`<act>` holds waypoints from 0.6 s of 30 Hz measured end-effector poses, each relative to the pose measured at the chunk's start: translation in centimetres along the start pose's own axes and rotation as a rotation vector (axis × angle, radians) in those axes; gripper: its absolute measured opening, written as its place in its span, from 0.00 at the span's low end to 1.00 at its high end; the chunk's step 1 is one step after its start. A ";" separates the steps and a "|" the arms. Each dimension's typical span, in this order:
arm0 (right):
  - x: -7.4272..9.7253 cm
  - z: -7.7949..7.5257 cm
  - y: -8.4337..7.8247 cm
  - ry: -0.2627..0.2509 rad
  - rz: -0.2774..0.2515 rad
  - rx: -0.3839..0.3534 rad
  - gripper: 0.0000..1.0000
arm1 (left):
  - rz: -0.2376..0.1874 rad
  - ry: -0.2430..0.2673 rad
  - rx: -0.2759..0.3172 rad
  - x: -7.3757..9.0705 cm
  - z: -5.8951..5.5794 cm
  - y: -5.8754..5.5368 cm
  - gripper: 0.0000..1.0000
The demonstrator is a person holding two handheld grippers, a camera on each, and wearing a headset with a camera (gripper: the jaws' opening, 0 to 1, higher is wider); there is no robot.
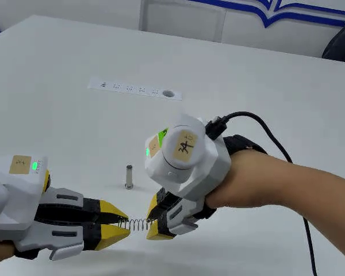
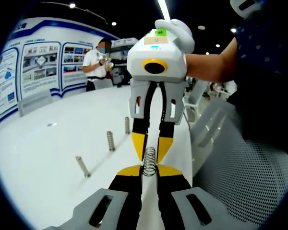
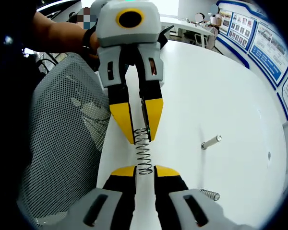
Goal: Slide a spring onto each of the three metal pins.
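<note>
A spring point(image 3: 143, 152) held end to end over a white table point(image 3: 221, 81).
We see the right gripper point(image 3: 144, 171) rising from the bottom, its yellow-tipped jaws pinched on the spring's near end. The left gripper point(image 3: 141, 130) faces it from above and grips the far end. On the table we note one metal pin point(image 3: 211, 142) and a second spring point(image 3: 210, 194) lying flat. A mesh chair point(image 3: 62, 143) stands at left.

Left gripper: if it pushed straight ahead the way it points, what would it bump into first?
The left gripper meets the spring it holds, then the right gripper facing it, tip to tip.
</note>
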State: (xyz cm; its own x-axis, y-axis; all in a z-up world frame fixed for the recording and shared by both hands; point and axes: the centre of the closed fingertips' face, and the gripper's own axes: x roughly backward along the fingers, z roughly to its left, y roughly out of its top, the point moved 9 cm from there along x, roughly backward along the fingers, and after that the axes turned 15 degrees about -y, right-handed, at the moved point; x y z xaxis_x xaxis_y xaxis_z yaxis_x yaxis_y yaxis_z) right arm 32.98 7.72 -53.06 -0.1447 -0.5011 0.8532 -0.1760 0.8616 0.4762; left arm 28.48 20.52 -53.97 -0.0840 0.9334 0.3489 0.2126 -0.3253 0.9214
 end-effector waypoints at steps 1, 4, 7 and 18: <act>0.0 0.0 0.0 0.002 0.000 -0.002 0.15 | -0.001 0.002 -0.002 0.0 0.0 0.0 0.10; 0.0 0.0 -0.1 -0.001 -0.003 -0.003 0.15 | -0.003 0.001 0.000 0.0 0.0 0.0 0.10; 0.0 -0.1 0.0 -0.004 -0.015 -0.008 0.14 | -0.004 0.000 0.000 -0.1 0.1 0.0 0.10; 1.7 -0.5 1.5 -0.026 -0.055 -0.015 0.12 | 0.020 0.001 0.015 -0.2 0.2 -0.6 0.11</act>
State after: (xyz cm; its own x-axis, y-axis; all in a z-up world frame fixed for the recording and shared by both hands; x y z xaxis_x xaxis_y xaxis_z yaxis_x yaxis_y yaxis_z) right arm 32.95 8.17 -50.84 -0.1604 -0.5497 0.8198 -0.1696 0.8336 0.5257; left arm 28.60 20.60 -54.65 -0.0803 0.9267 0.3672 0.2291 -0.3413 0.9116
